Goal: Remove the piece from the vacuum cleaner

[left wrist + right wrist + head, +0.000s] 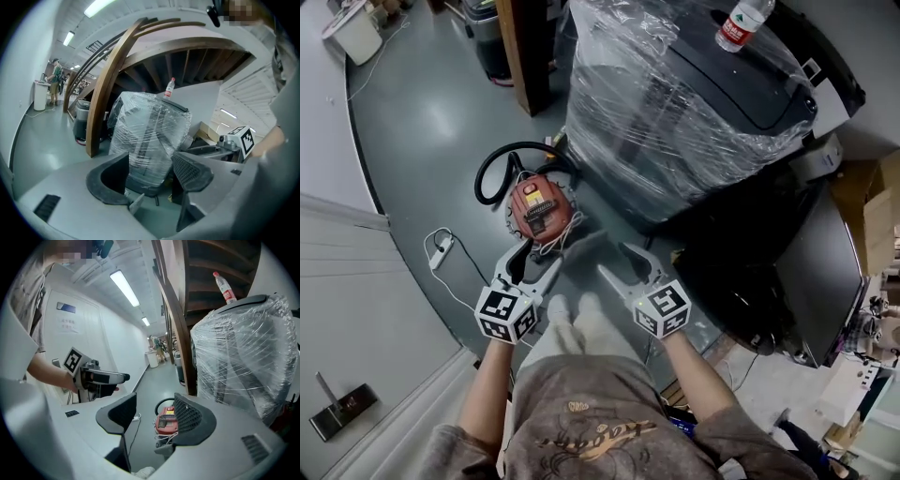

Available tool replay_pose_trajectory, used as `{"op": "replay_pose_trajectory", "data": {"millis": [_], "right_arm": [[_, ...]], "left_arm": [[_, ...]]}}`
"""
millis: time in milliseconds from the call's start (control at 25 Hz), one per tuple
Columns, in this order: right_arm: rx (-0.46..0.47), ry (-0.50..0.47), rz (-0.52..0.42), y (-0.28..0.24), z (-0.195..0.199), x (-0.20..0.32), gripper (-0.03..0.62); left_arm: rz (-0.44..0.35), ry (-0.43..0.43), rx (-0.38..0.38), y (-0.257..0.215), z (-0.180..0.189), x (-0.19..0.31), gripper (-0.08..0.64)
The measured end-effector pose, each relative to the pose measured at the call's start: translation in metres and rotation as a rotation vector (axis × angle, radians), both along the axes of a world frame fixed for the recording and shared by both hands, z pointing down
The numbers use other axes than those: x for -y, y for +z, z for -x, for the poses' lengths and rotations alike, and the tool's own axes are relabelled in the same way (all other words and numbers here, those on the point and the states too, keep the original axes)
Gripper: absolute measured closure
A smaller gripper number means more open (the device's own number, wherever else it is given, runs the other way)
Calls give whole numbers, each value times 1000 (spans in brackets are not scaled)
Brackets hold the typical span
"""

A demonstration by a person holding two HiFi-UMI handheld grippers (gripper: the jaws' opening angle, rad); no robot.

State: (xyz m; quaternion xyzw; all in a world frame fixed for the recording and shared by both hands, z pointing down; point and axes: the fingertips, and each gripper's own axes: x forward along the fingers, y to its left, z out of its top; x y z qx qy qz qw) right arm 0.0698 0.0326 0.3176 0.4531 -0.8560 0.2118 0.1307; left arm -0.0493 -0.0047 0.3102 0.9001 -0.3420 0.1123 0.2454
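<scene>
The red vacuum cleaner [539, 208] stands on the grey floor with a black hose [492, 169] looped behind it and a white cord at its front. My left gripper [534, 262] hangs open just in front of the vacuum, above its near left side. My right gripper [617, 261] is open too, to the vacuum's right and apart from it. In the right gripper view the vacuum [166, 423] shows beyond the empty gap of the right gripper [157, 420]. The left gripper [150, 180] is empty and faces the wrapped machine [150, 136].
A large machine wrapped in clear film [694, 103] with a water bottle [741, 23] on top stands right behind the vacuum. A wooden post [525, 47] rises beside it. A white power strip [441, 251] lies at left near the wall. Cardboard boxes [877, 216] sit at right.
</scene>
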Motion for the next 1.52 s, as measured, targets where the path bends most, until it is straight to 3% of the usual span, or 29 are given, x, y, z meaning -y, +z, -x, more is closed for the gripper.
{"op": "replay_pose_trajectory", "data": {"millis": [240, 560, 760, 920, 1080, 1280, 1520], "right_arm": [[-61, -138, 80, 83, 1, 25, 370], [-147, -346, 187, 226, 8, 36, 362], [-279, -494, 217, 322, 2, 36, 357], [-368, -556, 231, 381, -3, 43, 357], [-426, -626, 232, 424, -5, 48, 357], [-530, -787, 200, 456, -4, 44, 357], [-563, -871, 200, 471, 2, 51, 359]], "left_arm": [[64, 24, 78, 81, -12, 15, 284], [177, 71, 140, 237, -31, 14, 284], [218, 114, 165, 327, -43, 11, 284], [243, 138, 191, 384, -53, 5, 284], [250, 177, 222, 426, -61, 0, 284], [247, 223, 244, 453, -68, -1, 286], [253, 262, 282, 473, -71, -6, 304]]}}
